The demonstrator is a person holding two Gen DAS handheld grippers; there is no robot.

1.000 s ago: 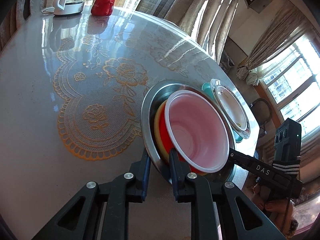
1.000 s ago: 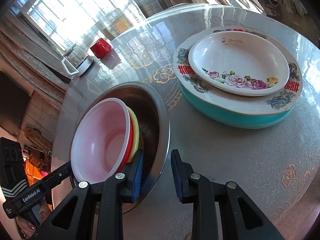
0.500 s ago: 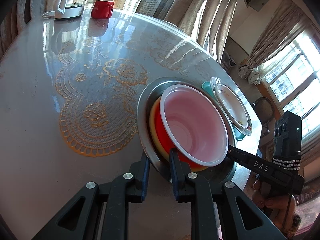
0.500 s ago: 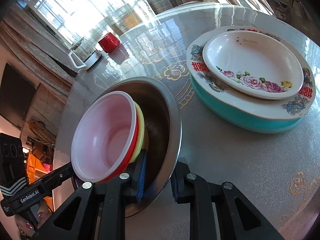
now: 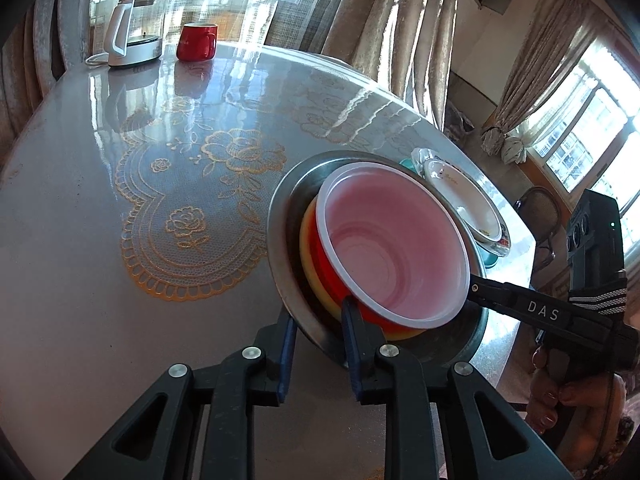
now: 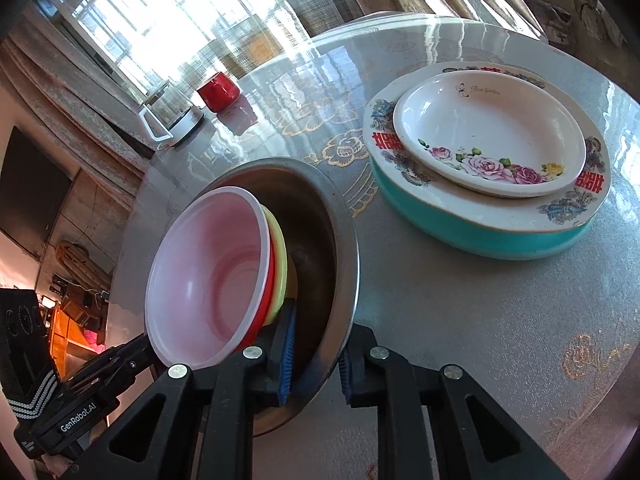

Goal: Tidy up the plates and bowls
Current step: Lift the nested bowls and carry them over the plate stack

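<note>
A steel bowl [image 5: 280, 216] [image 6: 349, 240] holds nested yellow [image 5: 307, 248], red [image 5: 332, 276] and pink bowls [image 5: 392, 248] [image 6: 216, 272]. It looks tilted on the round table, near its edge. My left gripper [image 5: 319, 344] pinches the near rim, one finger outside and one inside, and its jaws are opening slightly. On the opposite rim my right gripper [image 6: 316, 356] is closing, with the steel wall between its blue pads. Each gripper shows in the other's view: the right gripper [image 5: 476, 289] and the left gripper [image 6: 136, 354].
A floral plate [image 6: 492, 132] lies on a larger patterned plate [image 6: 592, 200] over a teal dish [image 6: 480, 236], just right of the steel bowl. A kettle [image 5: 136, 28] and a red mug [image 5: 198, 42] stand at the far side. A person's hand [image 5: 560, 392] holds the right gripper.
The right jaws have closed from a loose straddle onto the steel rim. The bowl stack has tipped more toward the left gripper, which has shifted a little with it.
</note>
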